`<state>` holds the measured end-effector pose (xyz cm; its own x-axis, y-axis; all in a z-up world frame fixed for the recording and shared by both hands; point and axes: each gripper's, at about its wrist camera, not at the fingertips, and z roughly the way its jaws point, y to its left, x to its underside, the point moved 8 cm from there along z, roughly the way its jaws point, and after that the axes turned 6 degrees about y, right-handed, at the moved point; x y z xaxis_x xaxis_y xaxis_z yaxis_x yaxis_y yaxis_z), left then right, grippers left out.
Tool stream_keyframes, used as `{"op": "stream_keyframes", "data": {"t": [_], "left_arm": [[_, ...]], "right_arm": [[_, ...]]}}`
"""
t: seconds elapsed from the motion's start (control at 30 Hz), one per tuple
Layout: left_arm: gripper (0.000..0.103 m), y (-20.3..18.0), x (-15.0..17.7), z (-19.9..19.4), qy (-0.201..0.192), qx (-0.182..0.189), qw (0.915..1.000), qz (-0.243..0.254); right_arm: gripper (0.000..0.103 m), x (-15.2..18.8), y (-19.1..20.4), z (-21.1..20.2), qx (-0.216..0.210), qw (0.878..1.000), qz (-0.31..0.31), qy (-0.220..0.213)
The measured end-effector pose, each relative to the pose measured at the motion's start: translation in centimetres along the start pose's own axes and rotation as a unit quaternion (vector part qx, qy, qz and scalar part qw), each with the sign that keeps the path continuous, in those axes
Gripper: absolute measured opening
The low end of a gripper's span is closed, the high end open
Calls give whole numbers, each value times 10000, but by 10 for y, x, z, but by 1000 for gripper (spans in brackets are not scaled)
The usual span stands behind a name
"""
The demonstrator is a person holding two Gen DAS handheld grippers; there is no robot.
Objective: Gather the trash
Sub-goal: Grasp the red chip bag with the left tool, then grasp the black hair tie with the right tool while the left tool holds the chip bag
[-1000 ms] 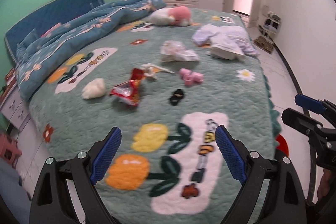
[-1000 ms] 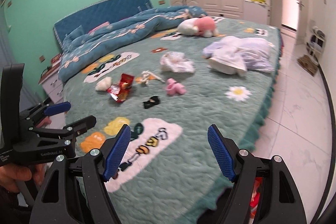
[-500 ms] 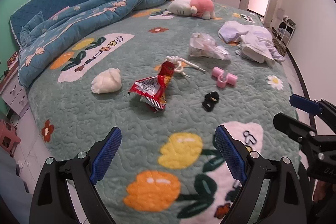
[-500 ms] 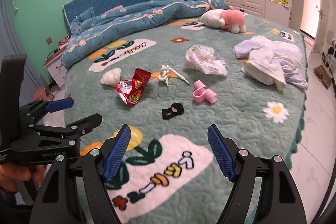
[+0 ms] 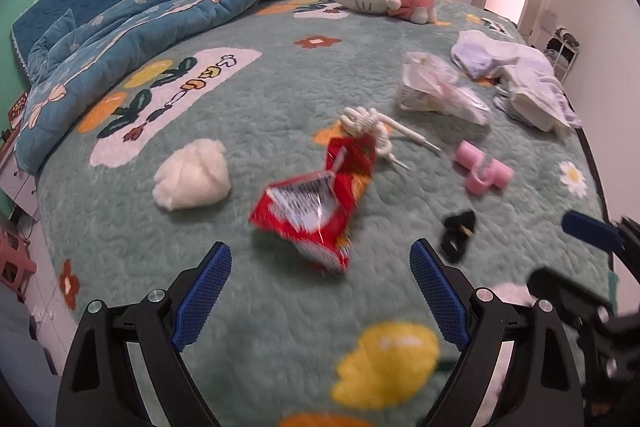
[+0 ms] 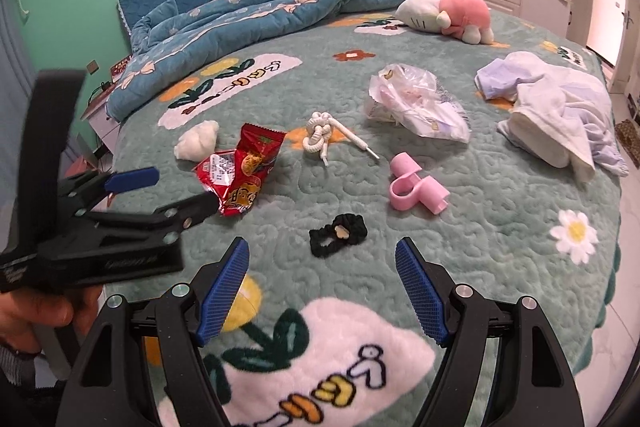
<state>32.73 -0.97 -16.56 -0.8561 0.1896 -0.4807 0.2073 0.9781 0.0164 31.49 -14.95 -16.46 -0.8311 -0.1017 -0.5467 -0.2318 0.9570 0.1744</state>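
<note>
A crumpled red snack wrapper [image 5: 320, 207] lies on the green bedspread just ahead of my open, empty left gripper [image 5: 320, 279]; it also shows in the right wrist view [image 6: 240, 175]. A white paper wad [image 5: 192, 175] lies to its left. A clear plastic bag [image 5: 436, 91] lies farther back right, also seen in the right wrist view [image 6: 416, 107]. My right gripper [image 6: 322, 275] is open and empty, just short of a black hair tie [image 6: 338, 235]. The left gripper [image 6: 160, 195] appears at the left of the right wrist view, beside the wrapper.
A white knotted cord [image 6: 324, 137], a pink plastic piece [image 6: 416, 191], a pile of white clothes [image 6: 552, 115], a pink-and-white plush toy [image 6: 448, 13] and a blue quilt [image 6: 260, 19] lie on the bed. The bed edge and tiled floor [image 6: 624, 251] are at right.
Both grippers have moved forward over the bed towards the littered items. The left gripper has come close to the red wrapper. Both stay open.
</note>
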Motion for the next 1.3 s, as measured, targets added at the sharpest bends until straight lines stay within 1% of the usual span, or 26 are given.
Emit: {"op": "stream_keyframes", "data": {"t": [0.2, 0.33, 0.4, 0.43, 0.5, 0.57, 0.6, 0.67, 0.7, 0.73, 0.87, 0.93, 1.0, 1.1, 1.17, 1.23, 1.3], "left_arm": [[90, 7, -17, 35, 164, -10, 9999, 13], [90, 7, -25, 51, 168, 49, 9998, 48], [90, 6, -26, 57, 146, 2, 9998, 129], [79, 5, -26, 58, 136, 27, 9998, 158], [62, 5, -24, 66, 232, 66, 9995, 202], [51, 5, -23, 70, 272, 106, 9994, 168], [41, 6, -20, 71, 313, 194, 9992, 124], [35, 6, -18, 69, 356, 288, 9989, 82], [31, 7, -16, 66, 346, 288, 9989, 94], [30, 8, -14, 59, 309, 249, 9991, 121], [30, 12, -9, 49, 283, 236, 9993, 56], [30, 15, -6, 47, 288, 195, 9994, 25], [30, 17, -3, 46, 305, 207, 9993, -17], [30, 17, 0, 49, 326, 182, 9993, -22], [30, 17, 1, 51, 349, 213, 9992, -23], [30, 17, 1, 51, 349, 211, 9992, -36], [30, 17, 1, 51, 341, 211, 9992, -39]], "right_arm": [[75, -7, -6, 23, 14, 9999, 16, 116], [75, -12, -8, 38, -6, 9998, 45, 174], [75, -13, -9, 45, -12, 9998, 35, 203], [75, -13, -9, 47, -12, 9998, 25, 217], [75, -13, -9, 53, -4, 9997, 15, 258], [75, -12, -10, 58, -3, 9995, 27, 305], [75, -11, -11, 61, -7, 9994, 47, 341], [75, -9, -12, 64, -20, 9993, 78, 378], [75, -9, -13, 66, -14, 9992, 78, 404], [75, -8, -14, 68, 8, 9991, 71, 425], [73, -3, -16, 75, 66, 9987, 75, 502], [65, -1, -17, 79, 23, 9984, 112, 557], [61, 0, -17, 83, -14, 9981, 141, 602], [60, -1, -17, 94, -59, 9976, 139, 680], [49, -2, -17, 100, -27, 9973, 125, 727], [31, -2, -18, 105, 96, 9972, 33, 740], [22, -2, -21, 105, 184, 9971, -20, 745]]}}
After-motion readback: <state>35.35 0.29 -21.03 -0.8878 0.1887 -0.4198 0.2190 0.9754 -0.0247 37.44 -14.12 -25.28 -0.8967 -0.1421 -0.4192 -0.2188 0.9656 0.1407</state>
